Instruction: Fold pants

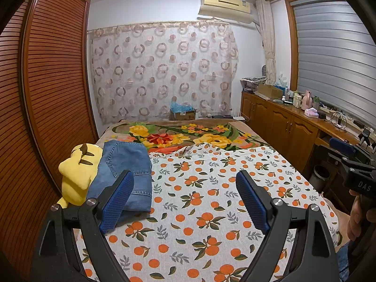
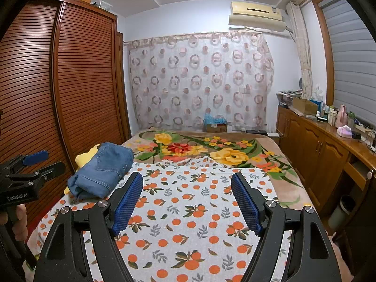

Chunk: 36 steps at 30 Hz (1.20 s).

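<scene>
My left gripper, black frame w/ blue textured pads, sits wide open, nothing betw. the pads, just orange-print sheet below. The left pad overlaps the near edge of the jeans in my left wrist view; can't tell if it touches them or only hangs in front. My right gripper, same build, also spread wide and empty, over the middle of the sheet. Each shows in the other's view: right one at the far right edge of the left cam w/ a hand on its grip, left one at the far left edge of the right cam, also hand-held.

The folded blue denim pants lie as a compact bundle at the left side of the bed, back pocket facing up, resting partly on a yellow plush toy w/ dark-tipped ears. Both sit on the white bedsheet w/ orange fruit and leaf print.

Beyond the sheet, a brown blanket w/ big yellow and red flowers covers the far part of the bed. Left of bed: slatted dark-wood wardrobe doors. Back wall: sheer curtain w/ ring pattern, cream AC unit above it. Right: low wooden cabinet w/ cluttered top.
</scene>
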Each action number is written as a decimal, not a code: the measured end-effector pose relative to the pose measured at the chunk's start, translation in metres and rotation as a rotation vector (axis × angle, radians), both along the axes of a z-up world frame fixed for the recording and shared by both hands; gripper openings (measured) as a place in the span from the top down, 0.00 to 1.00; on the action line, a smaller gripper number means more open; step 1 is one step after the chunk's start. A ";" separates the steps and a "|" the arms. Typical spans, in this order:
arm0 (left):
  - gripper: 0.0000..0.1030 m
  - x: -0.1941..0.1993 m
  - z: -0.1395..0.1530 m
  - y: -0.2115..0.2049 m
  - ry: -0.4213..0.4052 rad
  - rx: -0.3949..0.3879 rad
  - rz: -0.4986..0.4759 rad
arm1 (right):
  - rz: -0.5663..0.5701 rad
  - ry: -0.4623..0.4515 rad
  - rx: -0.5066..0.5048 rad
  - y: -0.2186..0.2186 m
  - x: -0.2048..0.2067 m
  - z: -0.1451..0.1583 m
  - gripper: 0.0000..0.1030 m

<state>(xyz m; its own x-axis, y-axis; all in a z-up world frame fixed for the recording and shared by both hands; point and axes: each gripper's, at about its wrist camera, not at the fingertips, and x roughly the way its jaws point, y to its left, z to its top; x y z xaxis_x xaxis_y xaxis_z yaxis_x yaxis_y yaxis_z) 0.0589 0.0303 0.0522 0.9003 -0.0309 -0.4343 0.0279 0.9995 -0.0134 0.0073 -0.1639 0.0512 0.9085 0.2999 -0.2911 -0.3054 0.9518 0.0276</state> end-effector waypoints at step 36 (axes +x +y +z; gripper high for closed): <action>0.14 -0.001 -0.003 0.001 -0.002 0.001 -0.001 | 0.001 -0.008 -0.001 -0.003 0.004 0.000 0.22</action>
